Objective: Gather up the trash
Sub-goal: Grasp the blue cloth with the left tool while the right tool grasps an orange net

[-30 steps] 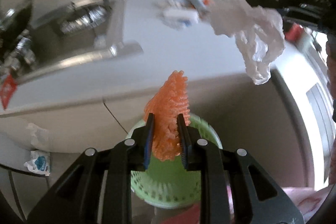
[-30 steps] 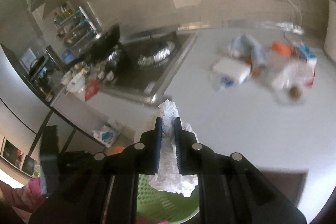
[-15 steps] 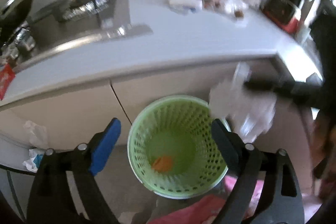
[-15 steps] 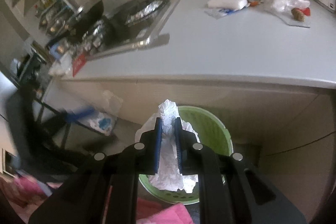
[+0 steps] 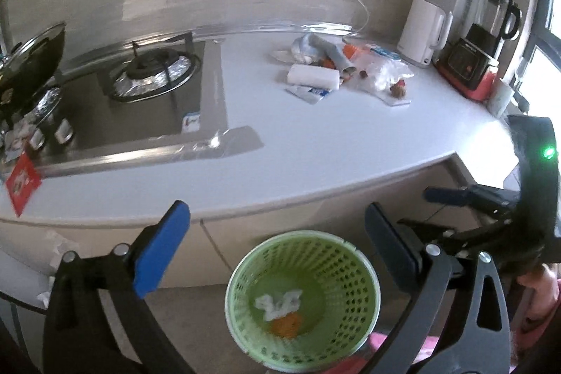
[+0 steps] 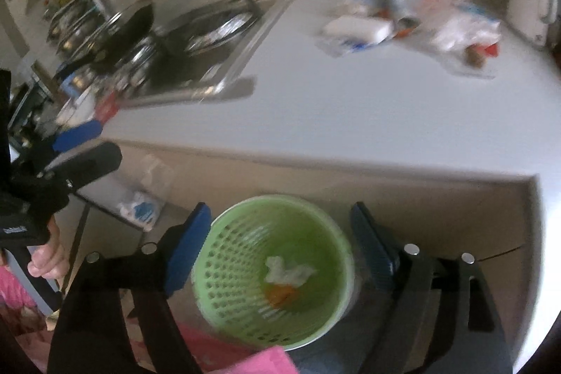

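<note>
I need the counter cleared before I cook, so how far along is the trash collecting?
Two pieces look done: a white crumpled plastic bag and an orange scrap lie in the green basket. Nothing is in hand; the left claw and right claw have just opened and are empty above the basket. Left: the pile of wrappers on the white counter.
</note>
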`<state>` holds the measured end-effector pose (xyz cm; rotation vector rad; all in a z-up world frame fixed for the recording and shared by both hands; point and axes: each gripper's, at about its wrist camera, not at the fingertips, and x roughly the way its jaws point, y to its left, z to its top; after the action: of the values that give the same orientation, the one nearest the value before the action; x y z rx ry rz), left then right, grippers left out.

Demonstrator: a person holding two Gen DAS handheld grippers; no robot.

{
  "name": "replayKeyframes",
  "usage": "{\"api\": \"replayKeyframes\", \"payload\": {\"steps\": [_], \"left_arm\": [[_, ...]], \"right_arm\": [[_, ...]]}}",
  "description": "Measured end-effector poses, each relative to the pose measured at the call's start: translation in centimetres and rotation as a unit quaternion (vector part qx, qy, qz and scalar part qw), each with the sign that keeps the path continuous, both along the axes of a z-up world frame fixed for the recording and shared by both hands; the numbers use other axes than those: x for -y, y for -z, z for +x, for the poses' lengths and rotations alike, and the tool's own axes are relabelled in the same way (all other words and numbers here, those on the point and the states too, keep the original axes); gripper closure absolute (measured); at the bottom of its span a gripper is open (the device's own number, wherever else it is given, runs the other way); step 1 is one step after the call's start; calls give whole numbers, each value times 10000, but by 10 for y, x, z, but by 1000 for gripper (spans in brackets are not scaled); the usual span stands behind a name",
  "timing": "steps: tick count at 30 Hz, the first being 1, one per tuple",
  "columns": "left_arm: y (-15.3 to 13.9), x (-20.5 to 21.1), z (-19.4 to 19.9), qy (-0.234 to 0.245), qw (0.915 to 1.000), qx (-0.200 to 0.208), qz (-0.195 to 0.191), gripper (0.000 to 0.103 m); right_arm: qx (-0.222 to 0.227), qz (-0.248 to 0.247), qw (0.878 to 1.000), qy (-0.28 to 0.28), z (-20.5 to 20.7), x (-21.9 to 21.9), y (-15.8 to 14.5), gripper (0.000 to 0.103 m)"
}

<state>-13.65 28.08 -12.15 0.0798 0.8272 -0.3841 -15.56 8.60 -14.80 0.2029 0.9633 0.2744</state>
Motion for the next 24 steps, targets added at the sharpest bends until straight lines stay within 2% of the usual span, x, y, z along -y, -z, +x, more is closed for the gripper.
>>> {"api": "replayKeyframes", "payload": {"steps": [7,14,19,24], "left_arm": [[-6,48,56,-246,9996,-102,-124,8],[-19,123,137,-527,9985,-114,-54,8],[-24,181,206,-747,9968,-165,-215,8],[-11,235,259,-810,9962,-324,-75,10]], "right_arm": [[394,-279,9984,293,52,80,-35,21],[621,-416,9959,507,125,169,-54,21],[756,-576,9940,550,177,225,-54,21],[723,-641,9935,597,227,273,-38,21]]}}
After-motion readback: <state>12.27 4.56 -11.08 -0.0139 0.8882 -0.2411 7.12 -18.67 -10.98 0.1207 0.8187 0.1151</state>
